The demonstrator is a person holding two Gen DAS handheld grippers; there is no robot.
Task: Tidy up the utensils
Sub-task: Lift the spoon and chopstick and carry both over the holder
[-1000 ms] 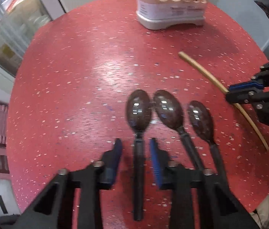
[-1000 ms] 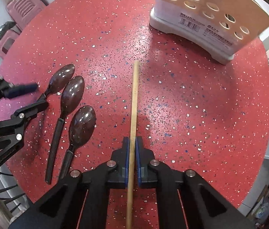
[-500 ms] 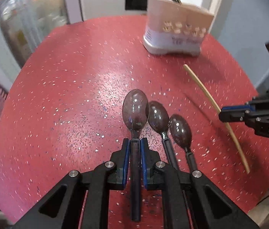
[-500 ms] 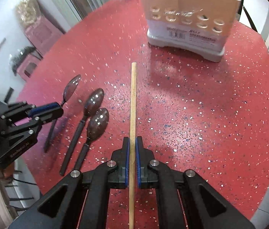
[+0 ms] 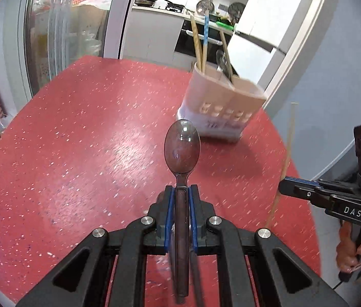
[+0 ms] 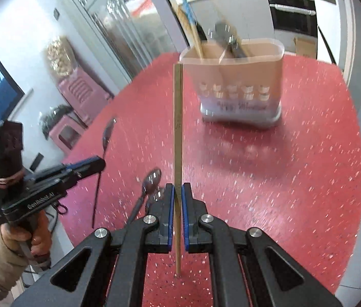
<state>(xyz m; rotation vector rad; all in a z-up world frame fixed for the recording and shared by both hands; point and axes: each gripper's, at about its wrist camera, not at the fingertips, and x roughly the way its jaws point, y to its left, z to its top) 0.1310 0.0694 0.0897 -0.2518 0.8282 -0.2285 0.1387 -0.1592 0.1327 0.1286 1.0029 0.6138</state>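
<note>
Left gripper [image 5: 180, 194]: pads pinch the handle of a dark spoon [image 5: 182, 148], bowl forward, clear of the red tabletop [image 5: 78, 140]. Right gripper [image 6: 177, 192]: pressed nearly together on a wooden chopstick [image 6: 178, 128] aimed toward the utensil holder [image 6: 241, 87].

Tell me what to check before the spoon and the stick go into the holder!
1. Left gripper shut on the brown spoon: ok, the pads squeeze its handle.
2. Right gripper shut on the wooden chopstick: ok, clamped between the pads.
3. Spoon and chopstick lifted off the red table: ok.
4. Utensil holder standing upright: ok.
5. Room in the holder: cannot tell; chopsticks and dark utensils already stand inside, and the picture is blurred.
6. Other spoons still lying on the table: ok, at least one shows; they come later.
</note>
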